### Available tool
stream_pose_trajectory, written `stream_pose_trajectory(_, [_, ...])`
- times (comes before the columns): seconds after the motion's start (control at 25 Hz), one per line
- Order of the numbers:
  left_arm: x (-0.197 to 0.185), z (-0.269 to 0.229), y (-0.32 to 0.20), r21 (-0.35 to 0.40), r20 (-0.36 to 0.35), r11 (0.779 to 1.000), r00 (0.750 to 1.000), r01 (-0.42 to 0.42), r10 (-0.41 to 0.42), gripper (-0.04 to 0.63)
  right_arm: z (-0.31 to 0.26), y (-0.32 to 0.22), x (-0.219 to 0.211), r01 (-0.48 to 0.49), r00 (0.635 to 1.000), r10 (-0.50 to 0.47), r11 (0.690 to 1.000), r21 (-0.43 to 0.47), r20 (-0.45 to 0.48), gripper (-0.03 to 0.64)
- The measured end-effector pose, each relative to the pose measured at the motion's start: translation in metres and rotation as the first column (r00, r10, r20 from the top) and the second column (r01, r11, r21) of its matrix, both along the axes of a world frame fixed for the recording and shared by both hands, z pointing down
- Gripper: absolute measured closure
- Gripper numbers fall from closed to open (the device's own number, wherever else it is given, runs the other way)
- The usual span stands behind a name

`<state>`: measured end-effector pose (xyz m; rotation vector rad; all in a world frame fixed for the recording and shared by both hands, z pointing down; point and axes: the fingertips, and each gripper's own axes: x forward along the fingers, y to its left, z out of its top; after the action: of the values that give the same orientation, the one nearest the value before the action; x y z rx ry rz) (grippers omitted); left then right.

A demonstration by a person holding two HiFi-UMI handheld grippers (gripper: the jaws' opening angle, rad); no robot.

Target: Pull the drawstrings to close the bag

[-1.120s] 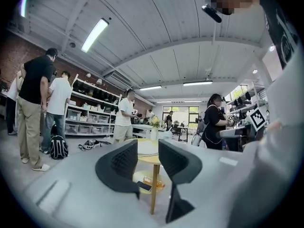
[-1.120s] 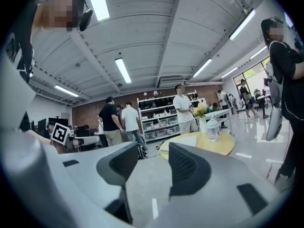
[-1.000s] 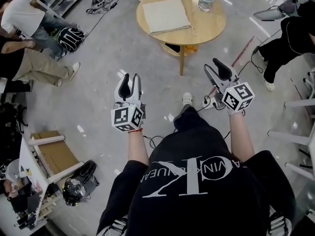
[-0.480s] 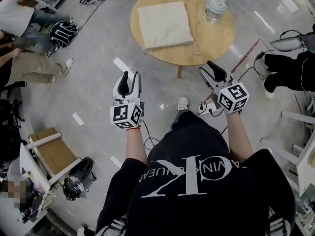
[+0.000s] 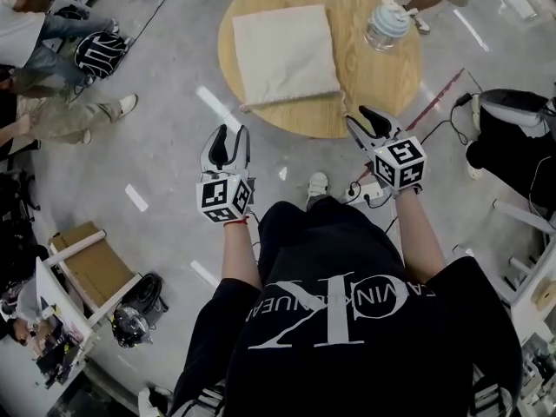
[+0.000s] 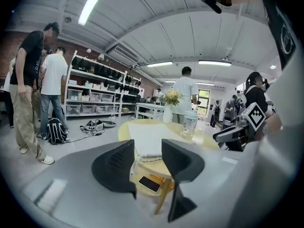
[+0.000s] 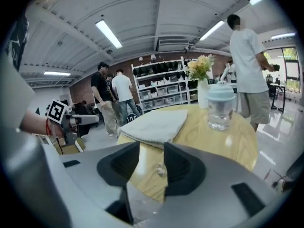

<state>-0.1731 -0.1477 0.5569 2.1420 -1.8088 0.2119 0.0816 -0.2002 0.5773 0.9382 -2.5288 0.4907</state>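
A flat cream drawstring bag [image 5: 282, 52] lies on the round wooden table [image 5: 369, 89]. My left gripper [image 5: 229, 139] hangs over the floor just short of the table's near edge. Its jaws are opening and nothing is between them. In the left gripper view the bag [image 6: 149, 139] shows past the left gripper [image 6: 148, 152]. My right gripper [image 5: 363, 118] is at the table's near right edge, open and empty. In the right gripper view the right gripper [image 7: 152, 154] frames a knotted cord end [image 7: 161, 170] lying on the table below the bag [image 7: 154, 124].
A glass jar with a pale blue lid [image 5: 387, 24] stands on the table right of the bag, and a vase of flowers [image 7: 201, 87] stands behind it. A phone [image 6: 150, 184] lies on the shelf under the tabletop. People sit at the left [image 5: 52, 111]; one stands beyond the table [image 7: 247, 56].
The person has stepped closer, so the table and bag sit nearer in the head view. Both grippers have moved forward; the right one has reached the table's edge.
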Motion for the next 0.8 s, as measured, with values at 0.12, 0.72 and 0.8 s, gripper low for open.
stream_pose_trajectory(0.12, [-0.002,0.019,-0.011,-0.046,-0.001,0.999,1.0,-0.015,0.015,0.423,0.018,-0.015,-0.009,-0.001,0.998,-0.001,1.0,-0.031,-0.07,0.449])
stream_pose_trajectory(0.72, [-0.013,0.109,-0.061,-0.259,-0.023,0.952,0.986,-0.165,0.165,0.371,0.078,-0.06,-0.018,-0.087,0.961,0.048,0.987,-0.133,-0.273,0.449])
stream_pose_trajectory(0.8, [-0.013,0.113,-0.062,-0.265,-0.037,0.945,0.981,-0.194,0.191,0.371,0.079,-0.061,-0.022,-0.088,0.956,0.046,0.987,-0.133,-0.288,0.454])
